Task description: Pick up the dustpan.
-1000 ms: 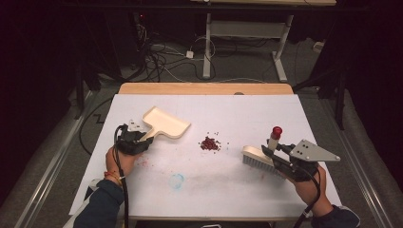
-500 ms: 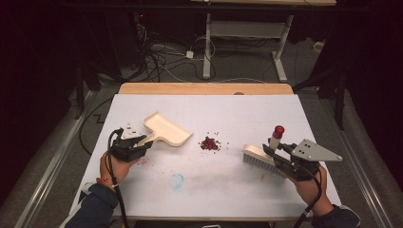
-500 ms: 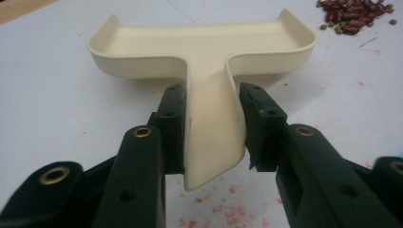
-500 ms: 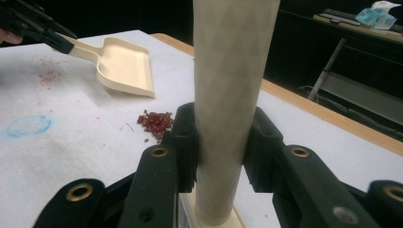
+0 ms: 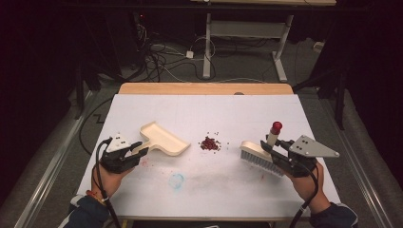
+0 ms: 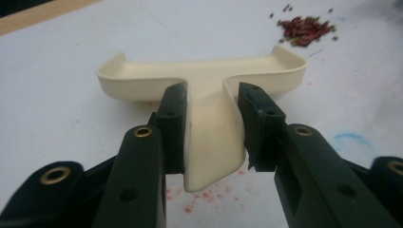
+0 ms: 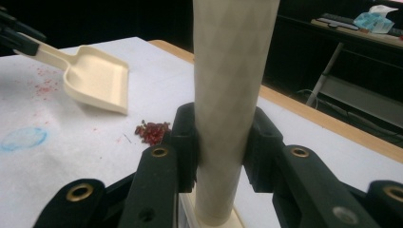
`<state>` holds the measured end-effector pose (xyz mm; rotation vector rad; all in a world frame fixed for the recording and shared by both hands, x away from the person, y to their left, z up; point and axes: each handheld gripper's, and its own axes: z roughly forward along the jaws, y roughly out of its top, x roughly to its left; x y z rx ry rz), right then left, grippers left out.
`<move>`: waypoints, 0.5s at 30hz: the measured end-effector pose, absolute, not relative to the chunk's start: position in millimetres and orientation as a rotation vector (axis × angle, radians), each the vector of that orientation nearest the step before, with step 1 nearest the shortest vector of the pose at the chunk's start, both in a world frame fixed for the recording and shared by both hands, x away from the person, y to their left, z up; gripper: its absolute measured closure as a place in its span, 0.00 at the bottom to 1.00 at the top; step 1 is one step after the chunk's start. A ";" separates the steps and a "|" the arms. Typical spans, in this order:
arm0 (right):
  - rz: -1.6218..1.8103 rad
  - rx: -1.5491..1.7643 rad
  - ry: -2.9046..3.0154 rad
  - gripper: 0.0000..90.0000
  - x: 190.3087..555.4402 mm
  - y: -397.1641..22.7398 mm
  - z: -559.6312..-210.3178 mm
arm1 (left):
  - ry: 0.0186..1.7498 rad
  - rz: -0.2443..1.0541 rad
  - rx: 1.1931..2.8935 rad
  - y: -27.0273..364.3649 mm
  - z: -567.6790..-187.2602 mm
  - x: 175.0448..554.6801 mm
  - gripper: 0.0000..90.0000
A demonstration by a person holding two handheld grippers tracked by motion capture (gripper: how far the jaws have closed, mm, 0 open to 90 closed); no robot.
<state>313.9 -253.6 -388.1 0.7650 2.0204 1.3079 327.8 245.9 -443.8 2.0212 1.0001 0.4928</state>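
Observation:
A cream dustpan [image 5: 164, 139] lies left of centre on the white table [image 5: 204, 114], its mouth turned to a small pile of dark red bits [image 5: 209, 143]. My left gripper [image 5: 138, 149] is shut on the dustpan's handle; in the left gripper view the jaws press both sides of the handle [image 6: 209, 137], and the pile [image 6: 304, 28] lies beyond the pan. My right gripper [image 5: 266, 148] is shut on the brush [image 5: 254, 153], whose bristles rest on the table right of the pile. The brush has an upright cream handle [image 7: 233, 71] with a red cap [image 5: 276, 127].
A blue ring mark [image 5: 177, 180] and faint red stains mark the table near its front. A wooden strip [image 5: 204, 88] edges the far side. Beyond it are floor cables [image 5: 161, 57] and a desk frame [image 5: 280, 52].
My left gripper has drawn the dustpan toward the near edge and a little left, away from the far side. The right gripper and brush have stayed put.

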 end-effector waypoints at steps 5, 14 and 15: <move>1.319 0.756 2.009 0.78 323.4 -247.3 -384.9 | 0.932 0.466 2.025 244.3 -442.1 314.5 0.71; 1.335 0.777 1.959 0.78 355.4 -229.7 -379.7 | 0.888 0.425 2.057 235.1 -447.8 298.0 0.70; 1.335 0.777 1.959 0.78 355.4 -229.7 -379.7 | 0.889 0.426 2.061 234.3 -448.3 296.7 0.70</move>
